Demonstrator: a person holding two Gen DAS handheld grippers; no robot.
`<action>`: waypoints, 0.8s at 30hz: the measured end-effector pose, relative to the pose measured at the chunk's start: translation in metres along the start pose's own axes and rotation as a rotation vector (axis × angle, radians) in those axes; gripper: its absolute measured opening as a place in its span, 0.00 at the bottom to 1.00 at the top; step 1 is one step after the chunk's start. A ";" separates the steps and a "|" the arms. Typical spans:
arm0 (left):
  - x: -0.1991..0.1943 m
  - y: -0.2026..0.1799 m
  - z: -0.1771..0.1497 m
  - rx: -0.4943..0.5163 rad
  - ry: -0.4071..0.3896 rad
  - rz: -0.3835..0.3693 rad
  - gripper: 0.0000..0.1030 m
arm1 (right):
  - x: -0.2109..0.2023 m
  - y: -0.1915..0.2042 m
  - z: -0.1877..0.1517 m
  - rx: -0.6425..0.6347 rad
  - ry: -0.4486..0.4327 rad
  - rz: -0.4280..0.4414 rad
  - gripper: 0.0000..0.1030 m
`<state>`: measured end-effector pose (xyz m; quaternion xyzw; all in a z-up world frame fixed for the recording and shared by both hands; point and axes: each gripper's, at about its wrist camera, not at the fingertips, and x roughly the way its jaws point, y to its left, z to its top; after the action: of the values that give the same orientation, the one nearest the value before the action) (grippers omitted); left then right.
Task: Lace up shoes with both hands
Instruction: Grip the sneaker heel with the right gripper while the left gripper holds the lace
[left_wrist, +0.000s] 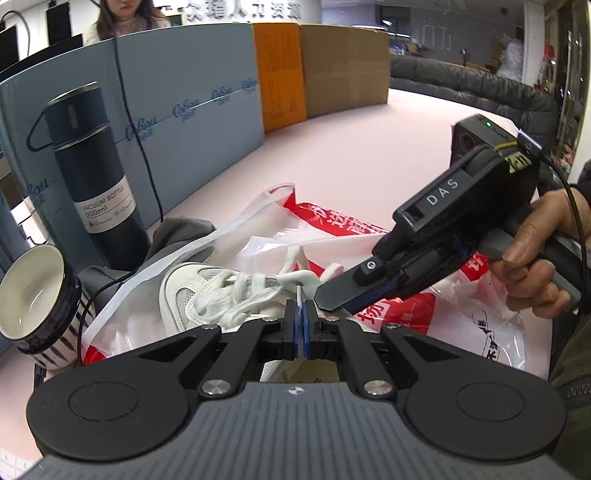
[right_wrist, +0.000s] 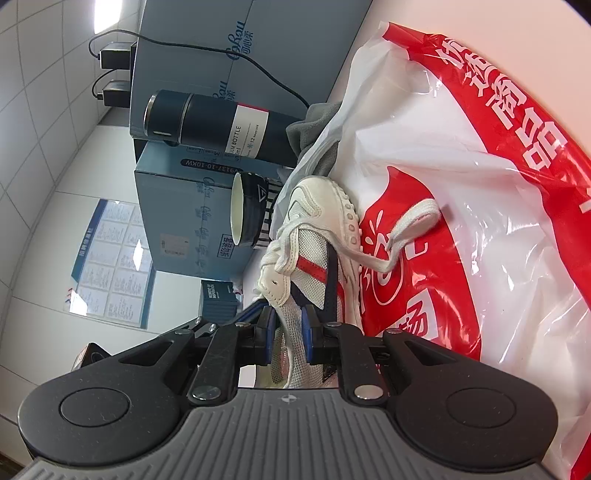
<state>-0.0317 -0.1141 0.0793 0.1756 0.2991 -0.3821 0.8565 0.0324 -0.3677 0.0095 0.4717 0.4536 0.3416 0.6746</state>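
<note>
The left gripper (left_wrist: 300, 308) is pinched tight on a white lace tip (left_wrist: 298, 291); the right gripper (right_wrist: 288, 325) clamps the white mesh sneaker (right_wrist: 314, 236) by its collar. The sneaker lies on a red-and-white plastic bag (right_wrist: 480, 184).

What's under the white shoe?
The shoe lies on a red and white plastic bag, which rests on the pink table. Whatever is under the bag is hidden.

- Dark blue cylindrical steel flask (left_wrist: 98, 173): white label reads "VACUUM BOTTLE 500ml".
- Black right gripper (left_wrist: 334, 301): "DAS" in white on its body.
- Grey-blue cardboard boxes (left_wrist: 192, 122): repeated "CoRou" script logo.
- Blue carton (right_wrist: 192, 206): "9137-10-10KW" on a dark strip.
</note>
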 end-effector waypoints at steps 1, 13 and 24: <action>0.000 0.000 0.001 0.002 -0.001 0.001 0.02 | 0.000 0.001 0.000 -0.004 -0.001 -0.002 0.13; -0.003 0.003 0.003 0.008 -0.010 0.009 0.02 | -0.001 0.011 -0.003 -0.091 -0.007 -0.034 0.14; 0.000 0.007 0.009 0.013 0.008 -0.007 0.03 | 0.003 0.035 -0.010 -0.306 0.008 -0.118 0.15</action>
<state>-0.0228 -0.1143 0.0867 0.1820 0.3007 -0.3862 0.8528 0.0225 -0.3506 0.0401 0.3348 0.4257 0.3685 0.7556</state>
